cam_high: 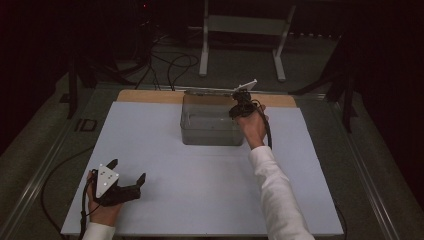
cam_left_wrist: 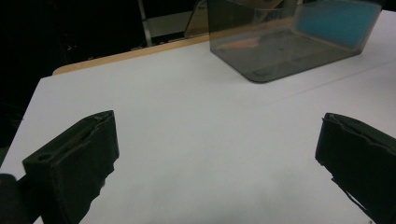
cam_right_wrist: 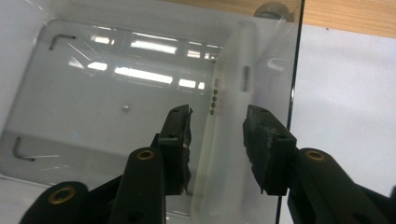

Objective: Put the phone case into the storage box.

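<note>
A clear grey plastic box (cam_high: 210, 127) stands on the white table top (cam_high: 200, 190), toward the back. My right gripper (cam_high: 239, 107) hangs over the box's right end and points down into it. In the right gripper view its jaws (cam_right_wrist: 217, 114) stand apart on either side of a pale, translucent phone case (cam_right_wrist: 229, 140), which stands on edge inside the box beside the right wall. The pads do not press on it. My left gripper (cam_high: 128, 170) rests low at the near left of the table, wide open (cam_left_wrist: 219, 135) with only bare table between its jaws.
A wooden strip (cam_high: 150, 96) edges the table's back. Behind it stand a white metal frame (cam_high: 240, 30) and loose cables (cam_high: 170, 65) on the floor. A blue patch (cam_left_wrist: 334, 21) shows through the box's far end in the left gripper view.
</note>
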`<state>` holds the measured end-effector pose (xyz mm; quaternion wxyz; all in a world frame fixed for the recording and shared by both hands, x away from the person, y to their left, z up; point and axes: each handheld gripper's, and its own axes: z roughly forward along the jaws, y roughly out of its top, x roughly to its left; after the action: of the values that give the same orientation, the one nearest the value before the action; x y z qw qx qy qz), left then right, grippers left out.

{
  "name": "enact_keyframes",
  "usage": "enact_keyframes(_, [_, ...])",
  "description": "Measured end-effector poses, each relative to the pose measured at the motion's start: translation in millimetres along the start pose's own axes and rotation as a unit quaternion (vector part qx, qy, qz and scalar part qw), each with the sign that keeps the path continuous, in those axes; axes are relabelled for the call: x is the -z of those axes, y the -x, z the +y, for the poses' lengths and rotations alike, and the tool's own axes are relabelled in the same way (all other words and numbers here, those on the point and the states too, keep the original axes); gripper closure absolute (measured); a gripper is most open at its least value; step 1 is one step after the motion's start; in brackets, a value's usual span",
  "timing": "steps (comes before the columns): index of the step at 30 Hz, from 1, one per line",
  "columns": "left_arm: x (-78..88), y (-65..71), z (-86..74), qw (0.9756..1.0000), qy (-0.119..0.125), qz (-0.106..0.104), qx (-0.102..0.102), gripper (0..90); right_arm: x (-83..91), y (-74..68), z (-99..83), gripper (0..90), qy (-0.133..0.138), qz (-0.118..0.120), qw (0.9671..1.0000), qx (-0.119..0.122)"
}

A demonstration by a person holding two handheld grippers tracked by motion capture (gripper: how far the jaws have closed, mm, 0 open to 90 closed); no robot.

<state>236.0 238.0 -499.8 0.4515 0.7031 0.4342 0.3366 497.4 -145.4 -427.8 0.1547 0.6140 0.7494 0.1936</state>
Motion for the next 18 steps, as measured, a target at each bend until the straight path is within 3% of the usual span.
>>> enact_keyframes(3, [0.2, 0.2, 0.1, 1.0, 0.0, 0.0, 0.0, 0.2, 4.2, 0.7, -0.7, 53.8, 0.013, -0.001, 0.9998, 0.013])
enact_keyframes(9, [0.2, 0.3, 0.2, 1.0, 0.0, 0.0, -0.001, 0.2, 8.5, 3.6, -3.6, 37.7, 0.039, 0.036, 0.9979, 0.038])
enact_keyframes(11, [0.2, 0.5, 0.1, 1.0, 0.0, 0.0, -0.001, 0.2, 10.7, 3.1, -5.1, 33.7, 0.047, 0.031, 0.9973, 0.047])
enact_keyframes(14, [0.0, 0.8, 0.1, 1.0, 0.0, -0.001, -0.001, 0.2, 15.4, -0.6, -8.5, 26.2, 0.06, -0.006, 0.9957, 0.07])
enact_keyframes(18, [0.0, 0.9, 0.2, 1.0, 0.0, -0.001, -0.002, 0.2, 19.5, 1.7, -13.3, 19.6, 0.069, 0.007, 0.9951, 0.071])
